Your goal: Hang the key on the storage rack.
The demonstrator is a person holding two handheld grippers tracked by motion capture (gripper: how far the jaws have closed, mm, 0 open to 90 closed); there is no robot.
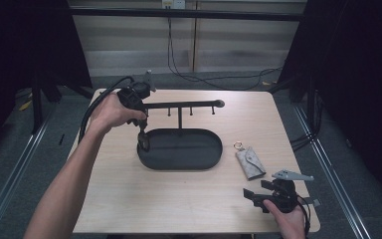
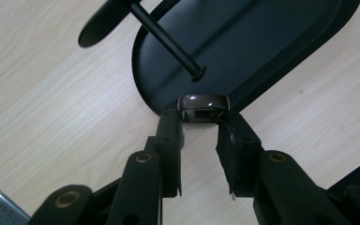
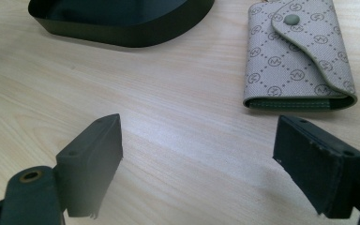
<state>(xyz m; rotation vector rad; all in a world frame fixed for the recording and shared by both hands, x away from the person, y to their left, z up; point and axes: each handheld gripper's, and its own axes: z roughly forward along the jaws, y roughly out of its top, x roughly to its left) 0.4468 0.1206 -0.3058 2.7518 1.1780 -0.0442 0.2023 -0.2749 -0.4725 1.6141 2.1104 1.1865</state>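
Note:
My left gripper (image 1: 143, 141) (image 2: 200, 120) points down over the left end of a black oval tray (image 1: 181, 167) (image 2: 262, 37). It is shut on a small glossy dark brown piece (image 2: 203, 107) with a rectangular slot in its side; what it is I cannot tell. From the tray rises a black post with a crossbar (image 1: 184, 105) carrying short pegs. My right gripper (image 1: 252, 195) (image 3: 215, 159) rests low at the table's front right, its jaws wide open with nothing between them. A beige patterned key pouch (image 1: 250, 163) (image 3: 300, 56) with a snap flap lies flat just beyond it.
The light wooden table (image 1: 129, 189) has bare room at its front and left. A metal ring (image 1: 238, 146) sits at the pouch's far end. Cables run over the floor behind the table, with dark curtains on both sides.

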